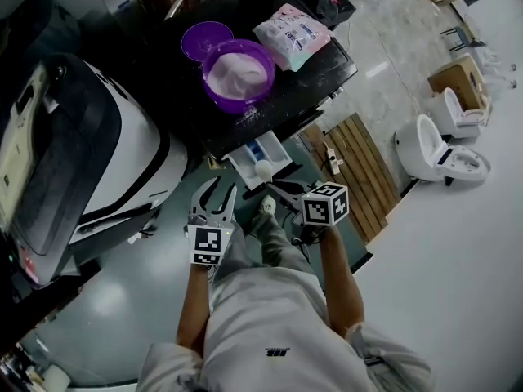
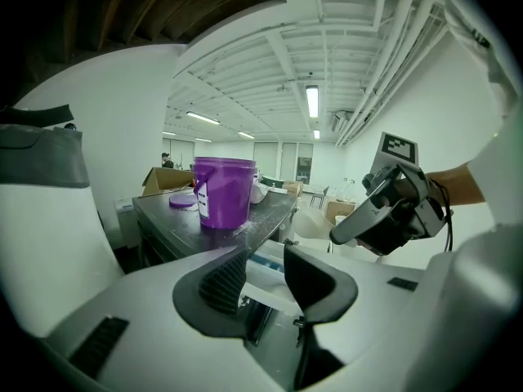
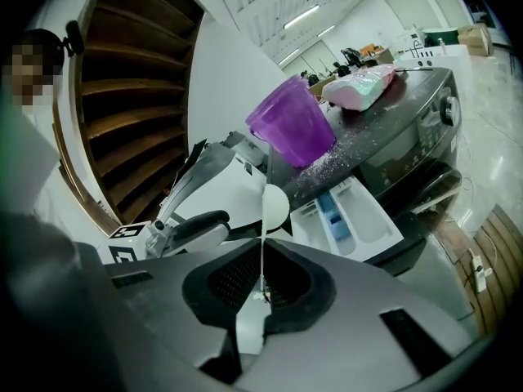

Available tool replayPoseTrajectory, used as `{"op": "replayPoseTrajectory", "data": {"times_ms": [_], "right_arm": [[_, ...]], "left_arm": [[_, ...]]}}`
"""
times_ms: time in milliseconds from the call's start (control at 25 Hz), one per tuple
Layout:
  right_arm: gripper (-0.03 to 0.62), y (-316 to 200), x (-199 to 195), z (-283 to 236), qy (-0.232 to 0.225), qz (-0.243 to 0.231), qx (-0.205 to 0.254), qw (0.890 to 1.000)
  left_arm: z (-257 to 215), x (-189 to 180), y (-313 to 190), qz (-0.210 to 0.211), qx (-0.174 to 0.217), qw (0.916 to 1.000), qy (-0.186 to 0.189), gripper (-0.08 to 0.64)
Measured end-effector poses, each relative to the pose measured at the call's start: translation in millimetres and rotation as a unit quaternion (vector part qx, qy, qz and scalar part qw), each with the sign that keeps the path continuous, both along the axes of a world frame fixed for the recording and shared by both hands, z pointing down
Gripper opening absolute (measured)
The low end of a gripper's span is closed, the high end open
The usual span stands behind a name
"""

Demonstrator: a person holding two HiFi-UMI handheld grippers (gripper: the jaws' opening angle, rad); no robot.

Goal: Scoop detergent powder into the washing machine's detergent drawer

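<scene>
A purple bucket (image 1: pixel 237 73) of white detergent powder stands on the black washer top (image 1: pixel 315 76), its lid (image 1: pixel 206 37) beside it. Below, the white detergent drawer (image 1: pixel 252 158) is pulled out. My right gripper (image 1: pixel 274 189) is shut on the thin handle of a white scoop (image 3: pixel 274 207), whose bowl hovers by the drawer (image 3: pixel 351 219). The bucket (image 3: pixel 292 121) rises behind it. To the scoop's left, my left gripper (image 1: pixel 221 190) stands open and holds nothing. Its jaws (image 2: pixel 263 276) point toward the bucket (image 2: pixel 222 190), with the right gripper (image 2: pixel 392 211) at the right.
A pink-and-white detergent bag (image 1: pixel 292 35) lies on the washer top beside the bucket. A large white and black appliance (image 1: pixel 82 162) stands at the left. A wooden pallet (image 1: pixel 359 174) and two white toilets (image 1: pixel 441 149) sit on the floor to the right.
</scene>
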State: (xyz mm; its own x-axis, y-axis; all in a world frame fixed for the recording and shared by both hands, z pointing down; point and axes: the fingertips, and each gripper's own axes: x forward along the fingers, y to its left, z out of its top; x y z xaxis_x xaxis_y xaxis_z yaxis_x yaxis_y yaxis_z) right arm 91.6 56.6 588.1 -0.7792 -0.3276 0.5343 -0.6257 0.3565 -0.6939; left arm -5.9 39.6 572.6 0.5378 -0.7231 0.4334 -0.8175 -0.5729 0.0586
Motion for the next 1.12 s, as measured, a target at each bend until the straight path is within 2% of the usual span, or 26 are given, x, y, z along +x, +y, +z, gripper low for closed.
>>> {"op": "replayPoseTrajectory", "data": {"times_ms": [200,640,1120], "right_arm": [[0.009,-1,0,19,0.012,-0.018,-0.010,1.000],[0.009,-11,0,50,0.071,-0.046,-0.011,0.996],[0.009,-19,-3,72,0.147,-0.073,0.008,0.986]], "left_arm": [[18,1,-1,-0.013,-0.014,0.9998,0.000,0.156],[41,1,-6,-0.023,-0.034,0.9991,0.000,0.155],[54,2,-15,-0.021,-0.043,0.9988,0.002,0.155]]}}
